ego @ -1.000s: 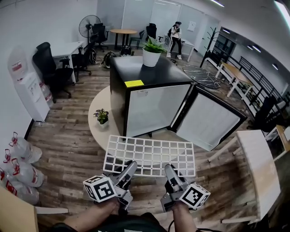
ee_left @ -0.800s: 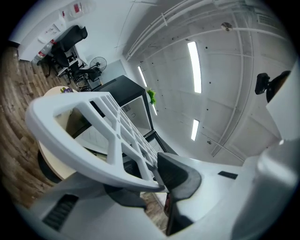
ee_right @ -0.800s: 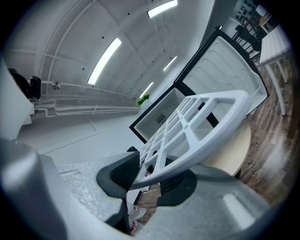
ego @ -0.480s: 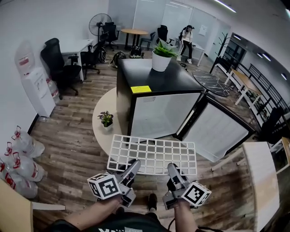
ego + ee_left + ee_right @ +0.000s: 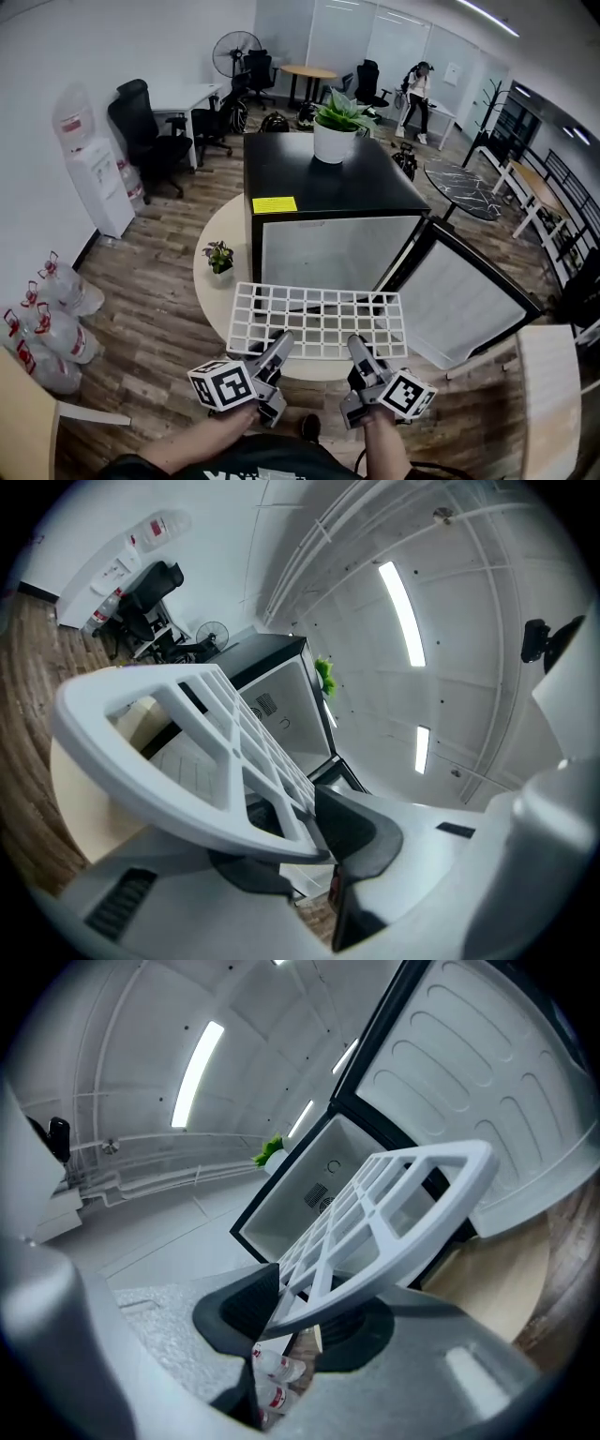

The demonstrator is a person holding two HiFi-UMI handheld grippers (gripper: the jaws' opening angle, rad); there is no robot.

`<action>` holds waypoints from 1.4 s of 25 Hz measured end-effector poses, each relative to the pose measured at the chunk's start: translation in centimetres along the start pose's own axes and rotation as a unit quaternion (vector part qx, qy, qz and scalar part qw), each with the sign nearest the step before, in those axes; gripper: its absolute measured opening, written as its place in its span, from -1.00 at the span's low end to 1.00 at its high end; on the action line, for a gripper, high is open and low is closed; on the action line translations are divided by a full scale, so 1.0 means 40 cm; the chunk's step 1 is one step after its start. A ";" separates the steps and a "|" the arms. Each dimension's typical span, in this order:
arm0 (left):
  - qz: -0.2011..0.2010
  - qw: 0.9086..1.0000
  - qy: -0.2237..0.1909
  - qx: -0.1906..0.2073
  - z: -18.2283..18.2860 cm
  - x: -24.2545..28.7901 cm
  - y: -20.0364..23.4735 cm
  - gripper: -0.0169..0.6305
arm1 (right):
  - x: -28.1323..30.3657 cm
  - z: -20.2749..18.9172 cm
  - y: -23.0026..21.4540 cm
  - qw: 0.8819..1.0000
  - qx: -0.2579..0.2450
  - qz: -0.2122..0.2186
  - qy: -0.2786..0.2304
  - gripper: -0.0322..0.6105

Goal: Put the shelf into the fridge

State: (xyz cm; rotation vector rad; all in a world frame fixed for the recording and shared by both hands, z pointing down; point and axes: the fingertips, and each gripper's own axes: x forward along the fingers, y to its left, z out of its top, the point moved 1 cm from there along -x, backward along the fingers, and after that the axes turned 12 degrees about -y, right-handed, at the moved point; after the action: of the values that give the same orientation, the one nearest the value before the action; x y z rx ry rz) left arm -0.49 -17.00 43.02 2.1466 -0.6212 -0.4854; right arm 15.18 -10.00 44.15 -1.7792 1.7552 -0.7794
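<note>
A white grid shelf (image 5: 317,321) hangs flat in the air in front of a small black fridge (image 5: 323,211) whose door (image 5: 461,298) stands swung open to the right. My left gripper (image 5: 279,346) is shut on the shelf's near edge at its left, and my right gripper (image 5: 356,347) is shut on the same edge at its right. In the left gripper view the shelf (image 5: 187,752) is pinched between the dark pads. The right gripper view shows the shelf (image 5: 394,1213) clamped likewise, with the fridge's white inside (image 5: 319,1180) beyond it.
The fridge stands on a round pale platform (image 5: 214,281) beside a small potted plant (image 5: 219,257). A bigger plant in a white pot (image 5: 336,131) sits on the fridge top. Water bottles (image 5: 47,319) lie at left, a white table (image 5: 548,403) at right, office chairs behind.
The view has drawn nearer the fridge and shifted; the fridge front is now more centred behind the shelf. Both grippers keep the same hold on the shelf.
</note>
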 end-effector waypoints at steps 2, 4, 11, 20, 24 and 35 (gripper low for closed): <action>0.011 1.000 -0.004 0.003 -0.010 0.026 0.004 -0.68 | 0.020 0.015 -0.029 1.000 0.003 0.004 0.011 -0.56; 0.021 1.000 -0.010 0.009 -0.018 0.047 0.008 -0.68 | 0.039 0.027 -0.052 1.000 0.007 0.012 0.022 -0.56; 0.059 0.998 -0.028 0.012 -0.052 0.118 0.039 -0.68 | 0.108 0.056 -0.131 0.998 0.018 0.033 0.057 -0.56; 0.094 0.994 -0.059 0.008 -0.102 0.185 0.076 -0.68 | 0.175 0.085 -0.218 0.993 0.012 0.058 0.107 -0.56; 0.104 0.992 -0.070 0.011 -0.111 0.216 0.078 -0.68 | 0.205 0.105 -0.242 0.990 0.012 0.074 0.120 -0.56; 0.139 0.987 -0.078 0.021 -0.126 0.237 0.113 -0.68 | 0.252 0.087 -0.284 0.985 0.025 0.098 0.141 -0.56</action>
State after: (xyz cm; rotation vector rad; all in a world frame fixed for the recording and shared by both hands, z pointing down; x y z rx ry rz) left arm 8.63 -21.84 48.39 2.0310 -1.0086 -0.4920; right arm 25.57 -19.87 50.21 -1.4918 2.0366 -1.0200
